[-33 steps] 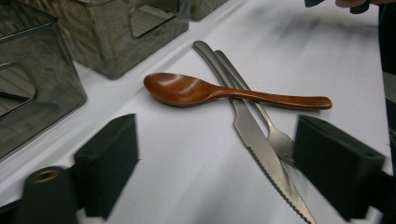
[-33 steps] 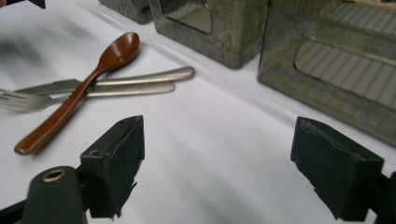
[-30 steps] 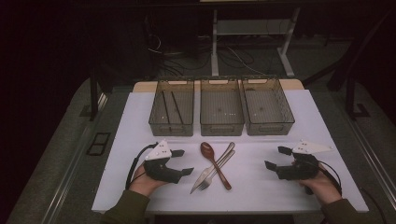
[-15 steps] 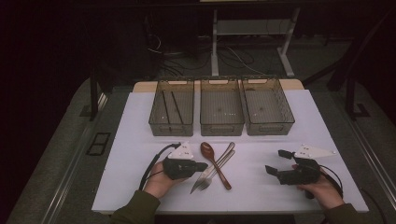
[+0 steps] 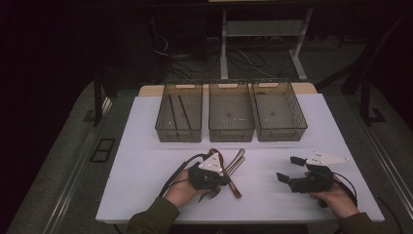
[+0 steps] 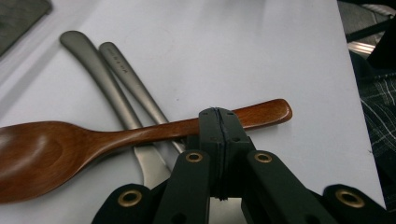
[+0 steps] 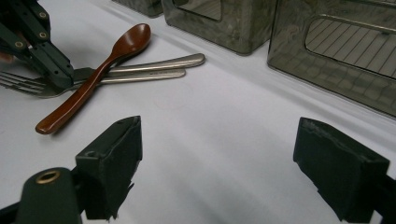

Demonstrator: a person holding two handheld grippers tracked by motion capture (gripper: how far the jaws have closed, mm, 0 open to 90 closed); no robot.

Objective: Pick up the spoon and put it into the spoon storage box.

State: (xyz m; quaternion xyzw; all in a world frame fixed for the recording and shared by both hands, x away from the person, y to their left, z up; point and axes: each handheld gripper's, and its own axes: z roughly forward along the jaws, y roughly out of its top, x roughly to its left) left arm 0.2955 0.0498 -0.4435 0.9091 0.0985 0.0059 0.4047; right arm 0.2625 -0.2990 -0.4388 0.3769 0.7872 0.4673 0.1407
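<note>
The left gripper (image 5: 218,179) has slid in over the cutlery pile since a second ago, and its jaws have just snapped together, pads meeting with the wooden spoon (image 6: 93,144) lying just past the tips, not clearly pinched. To my eye the grab needs another try. The right gripper (image 5: 290,169) waits spread wide, holding nothing. The spoon lies across two metal handles (image 6: 109,79) and a fork (image 7: 21,84). Beyond stand three bins (image 5: 231,132).

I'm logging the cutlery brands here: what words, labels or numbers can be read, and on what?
Stamped lettering on one metal handle beside the wooden spoon: too small and blurred to read.
Three trays, white table, both grippers: no readable text.
</note>
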